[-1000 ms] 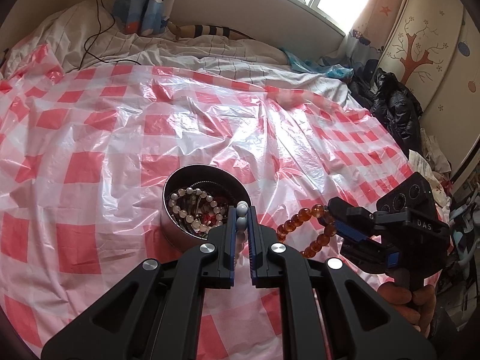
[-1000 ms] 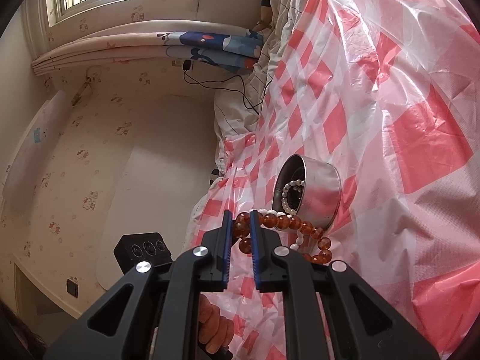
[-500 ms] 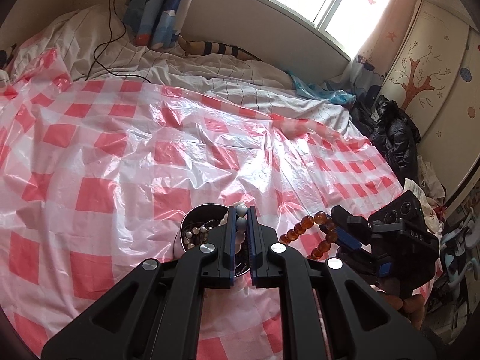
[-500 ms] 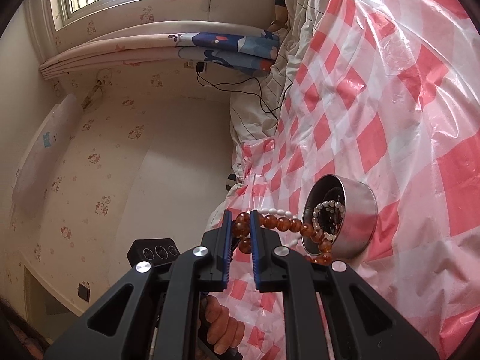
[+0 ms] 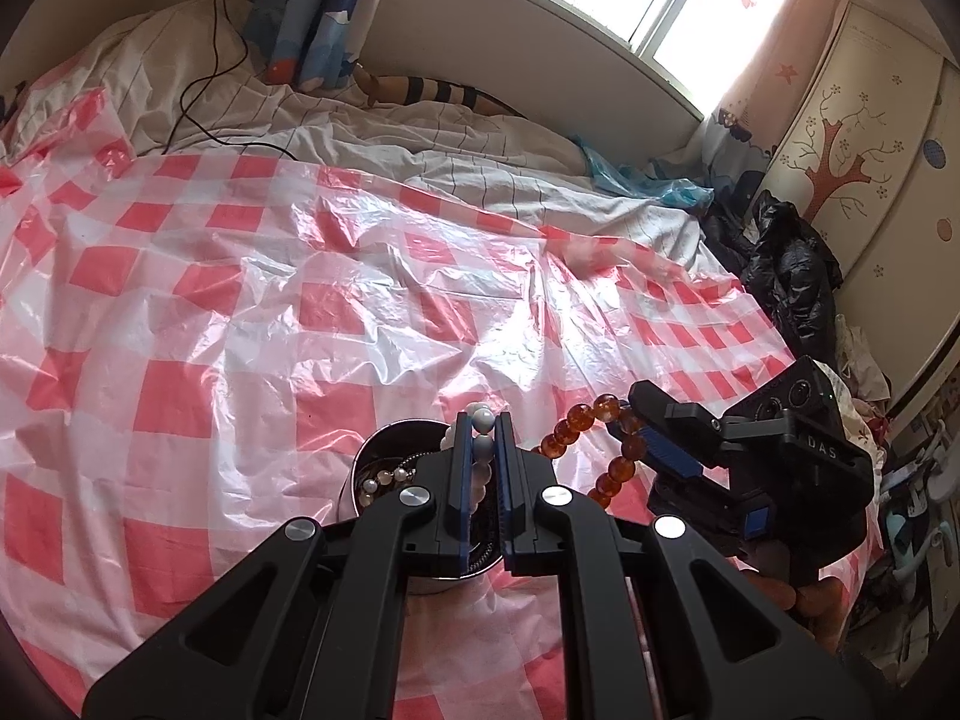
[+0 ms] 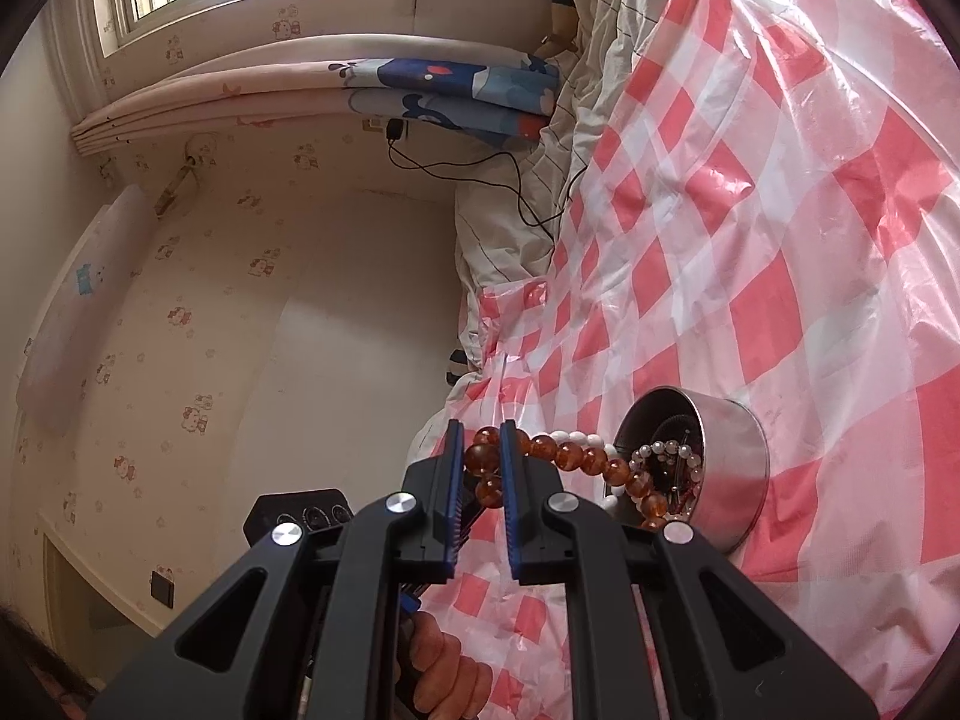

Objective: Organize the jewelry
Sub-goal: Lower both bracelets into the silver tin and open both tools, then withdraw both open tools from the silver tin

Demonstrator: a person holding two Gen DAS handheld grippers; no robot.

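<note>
Pearl-white beads are sitting pinched between the nearly closed jaws of the left gripper [image 5: 483, 438]; this white bracelet [image 5: 480, 420] is trailing down toward the steel tin [image 5: 366, 468] on the checked plastic sheet [image 5: 240, 300]. The right gripper [image 5: 645, 429] is clamping the amber bracelet [image 5: 576, 426] beside it.

In the right wrist view, the right gripper [image 6: 483, 456] is gripping amber beads, the strand drooping into the tin [image 6: 720, 456] among other pieces. Judgement: the strands are probably tangled; parting them slowly and keeping both grips firm is advisable.
</note>
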